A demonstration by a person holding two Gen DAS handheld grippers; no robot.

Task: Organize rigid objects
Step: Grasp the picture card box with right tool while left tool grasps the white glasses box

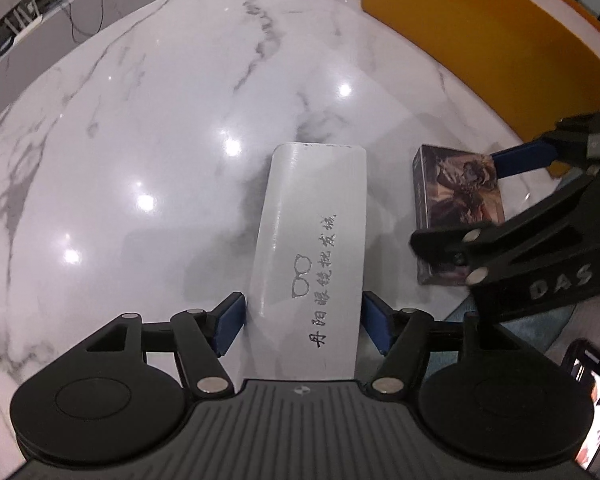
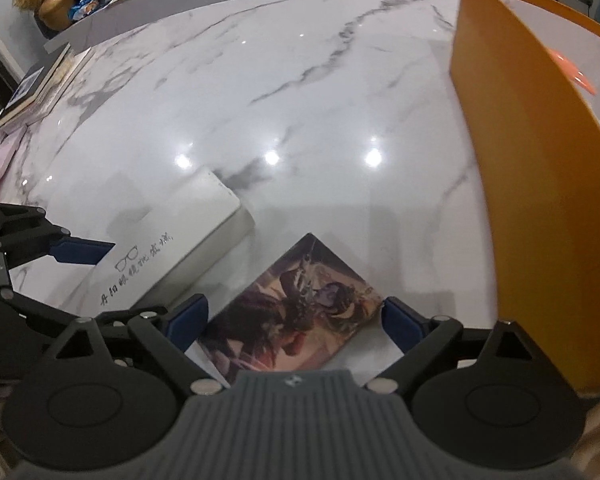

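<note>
Left to right on the marble worktop (image 2: pixel 300 92): the left gripper (image 1: pixel 302 318) straddles the near end of the white glasses case (image 1: pixel 312 236), blue pads close beside its long sides, contact uncertain, aligned lengthwise for a grasp. The right gripper (image 2: pixel 294 320), jaws wide and apart from the picture box (image 2: pixel 296 312), brackets it diagonally. The orange bin (image 2: pixel 540 200) stands at the right edge, the likely destination
</note>
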